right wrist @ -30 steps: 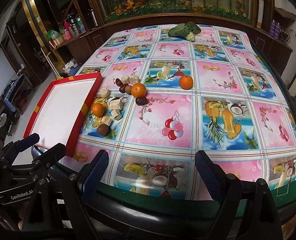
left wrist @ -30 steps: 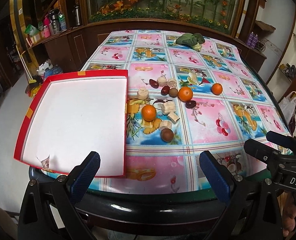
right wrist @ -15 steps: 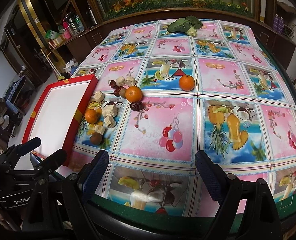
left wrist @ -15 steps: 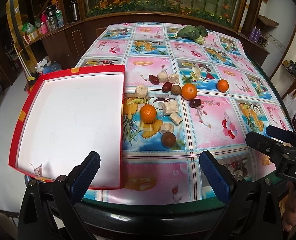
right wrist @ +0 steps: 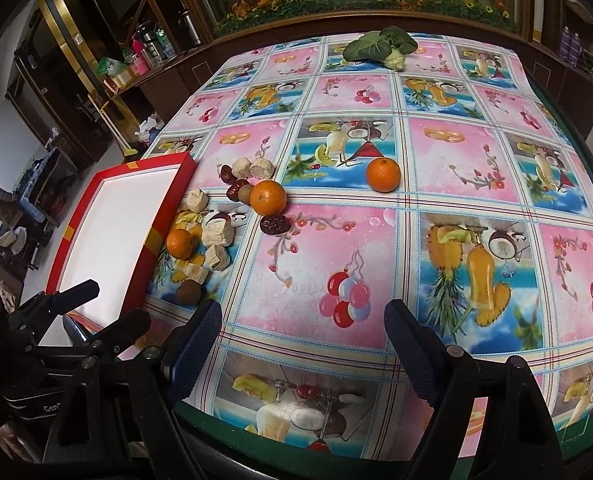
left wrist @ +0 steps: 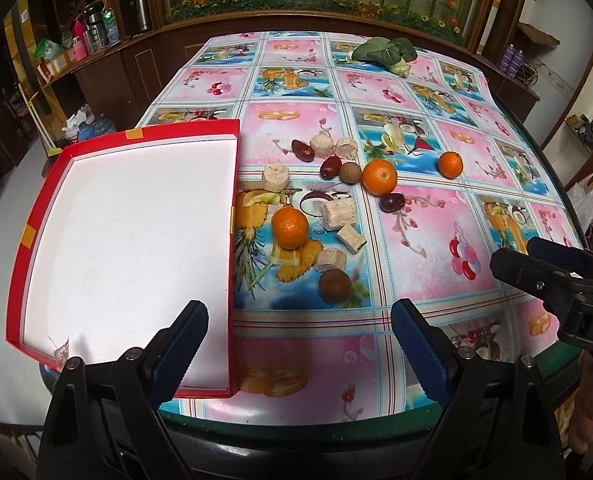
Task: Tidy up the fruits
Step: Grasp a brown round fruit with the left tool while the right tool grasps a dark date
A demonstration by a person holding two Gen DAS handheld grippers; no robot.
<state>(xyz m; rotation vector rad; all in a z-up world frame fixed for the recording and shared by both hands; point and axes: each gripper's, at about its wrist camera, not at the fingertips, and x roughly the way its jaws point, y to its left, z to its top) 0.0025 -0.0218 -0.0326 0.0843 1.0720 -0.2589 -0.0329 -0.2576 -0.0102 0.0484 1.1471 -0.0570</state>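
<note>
A: While both grippers hang above the near table edge, where does the fruit lie from them?

B: From the left gripper, the brown round fruit sits at twelve o'clock, near but apart from the pads. The nearest orange lies beyond it, toward eleven. From the right gripper, that same cluster lies off at ten o'clock, well apart, so the left hand is the nearer one, I judge.

A: And the jaws?

B: Both pairs stand wide and are closing a little, with nothing between them (only printed tablecloth shows in each gap).

A: Where would the fruit go?

B: Probably into the red tray, at ten o'clock from the left gripper, its white floor bare. Its long side runs away from the camera, alongside the cluster.

A: Any long axis to mind?

B: The oranges and the brown fruit are round, so approach angle hardly matters. The pale cut chunks and dark dates are oblong and lie at mixed angles.

A: The far orange?

B: Alone at twelve o'clock from the right gripper, well apart; that one suits the right hand.
</note>
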